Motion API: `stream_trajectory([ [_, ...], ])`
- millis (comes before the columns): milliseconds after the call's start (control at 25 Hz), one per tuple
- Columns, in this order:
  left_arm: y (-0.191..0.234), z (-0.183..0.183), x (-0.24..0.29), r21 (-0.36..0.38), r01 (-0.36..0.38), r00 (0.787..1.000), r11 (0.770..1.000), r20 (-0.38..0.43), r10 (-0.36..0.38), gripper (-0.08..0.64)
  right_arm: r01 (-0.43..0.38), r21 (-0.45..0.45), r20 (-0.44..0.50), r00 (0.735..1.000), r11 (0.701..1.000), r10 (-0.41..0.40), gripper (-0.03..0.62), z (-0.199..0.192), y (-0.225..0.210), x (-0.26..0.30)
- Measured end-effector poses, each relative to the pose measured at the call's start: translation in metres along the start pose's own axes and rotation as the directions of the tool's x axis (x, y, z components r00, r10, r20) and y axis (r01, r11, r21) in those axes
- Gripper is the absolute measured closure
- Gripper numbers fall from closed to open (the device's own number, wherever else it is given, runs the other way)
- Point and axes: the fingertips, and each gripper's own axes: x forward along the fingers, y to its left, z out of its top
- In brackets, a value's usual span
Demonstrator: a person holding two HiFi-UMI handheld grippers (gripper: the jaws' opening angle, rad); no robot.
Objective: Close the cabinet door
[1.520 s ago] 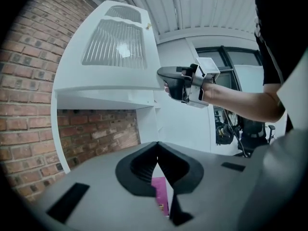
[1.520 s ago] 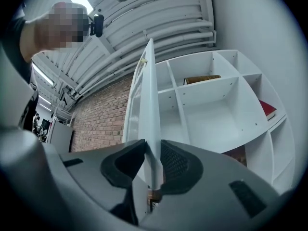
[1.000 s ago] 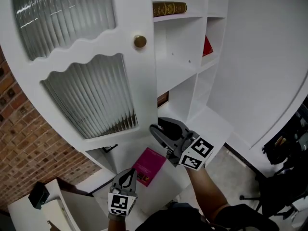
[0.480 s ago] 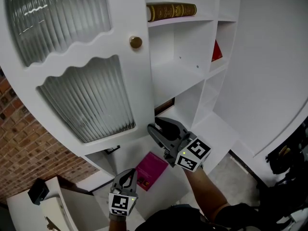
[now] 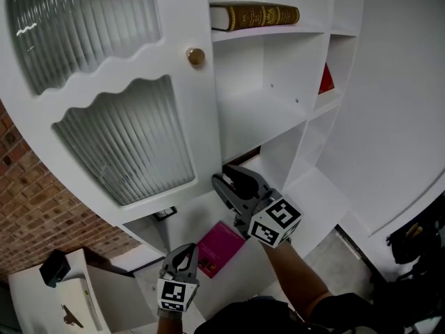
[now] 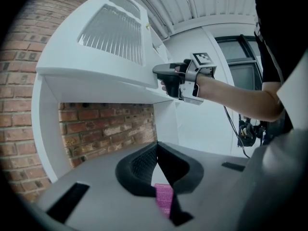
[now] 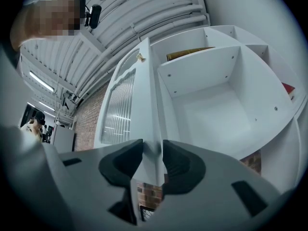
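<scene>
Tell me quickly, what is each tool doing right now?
Left tool: closed, holding nothing.
Right tool: closed on the edge of the cabinet door.

The cabinet door (image 5: 206,117) is smooth, white-painted, with ribbed glass panes (image 5: 125,141) and a shiny brass knob (image 5: 195,56); the brick wall (image 5: 28,207) looks rough.
</scene>
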Motion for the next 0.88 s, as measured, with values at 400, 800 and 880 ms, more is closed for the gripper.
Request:
stream_trajectory([
  [400,0.006,-0.001,0.013,-0.007,-0.023,1.0,1.0,-0.013,0.023,0.552,-0.019,0.012,-0.01,1.0,1.0,0.019,0.453,-0.004,-0.013,0.021],
  [800,0.015,0.001,0.025,-0.011,-0.04,0.999,0.999,-0.012,0.04,0.552,-0.045,0.033,-0.019,0.999,0.998,0.045,0.448,-0.007,-0.021,0.035],
  [880,0.017,0.0,0.026,-0.009,-0.042,0.999,0.999,-0.015,0.042,0.552,-0.051,0.04,-0.016,0.999,0.998,0.052,0.442,-0.007,-0.022,0.035],
])
